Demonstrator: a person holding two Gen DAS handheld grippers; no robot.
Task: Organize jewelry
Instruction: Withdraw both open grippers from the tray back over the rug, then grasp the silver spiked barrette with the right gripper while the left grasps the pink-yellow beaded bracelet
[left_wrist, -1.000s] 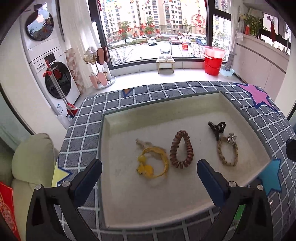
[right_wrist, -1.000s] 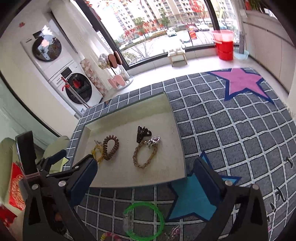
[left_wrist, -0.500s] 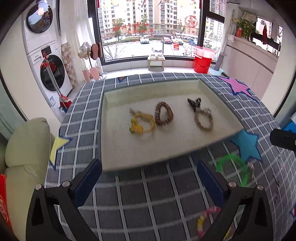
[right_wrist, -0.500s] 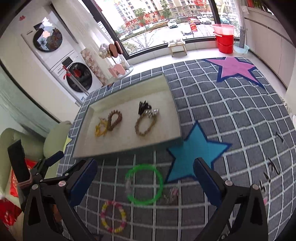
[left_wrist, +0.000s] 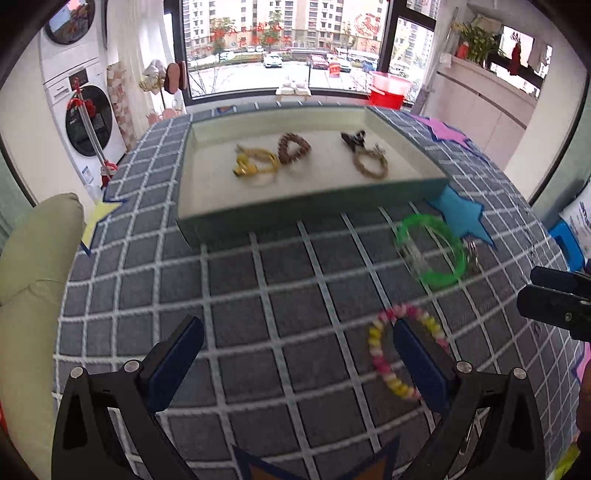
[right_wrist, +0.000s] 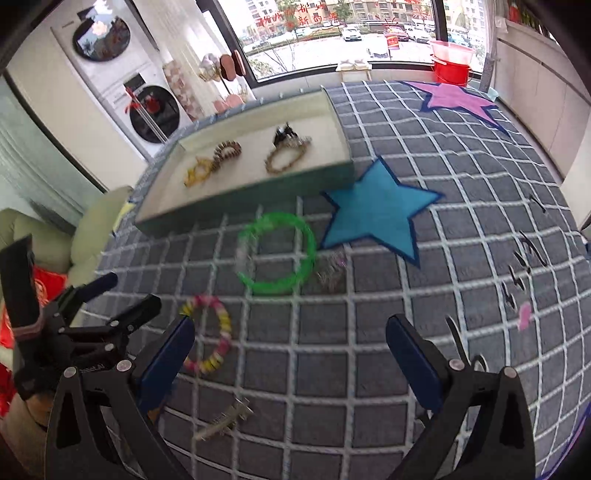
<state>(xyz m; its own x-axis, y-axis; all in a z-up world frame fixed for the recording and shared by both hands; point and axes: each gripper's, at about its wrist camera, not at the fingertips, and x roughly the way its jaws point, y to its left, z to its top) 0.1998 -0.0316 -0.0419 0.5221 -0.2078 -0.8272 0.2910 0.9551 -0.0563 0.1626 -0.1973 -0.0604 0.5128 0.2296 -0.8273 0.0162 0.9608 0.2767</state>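
While our left gripper (left_wrist: 295, 347) and right gripper (right_wrist: 290, 343) hang empty, jaws spread | pink-and-yellow beaded bracelet (left_wrist: 402, 354) lies on grid cloth beside left fingertip, outside shallow cream tray (left_wrist: 295, 218) | likely next pick, since sorted pieces sit inside.

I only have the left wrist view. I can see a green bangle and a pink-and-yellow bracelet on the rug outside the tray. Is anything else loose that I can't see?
Observer: Yes. The right wrist view shows a metal hair clip on the rug, nearer the camera than the pink-and-yellow bracelet.
Operator: Anything further right?
Observer: A small pink item lies on the rug, out past the right gripper. It is too blurred to identify.
Operator: Is the right gripper free?
Observer: Its jaws stand wide open with nothing between them.
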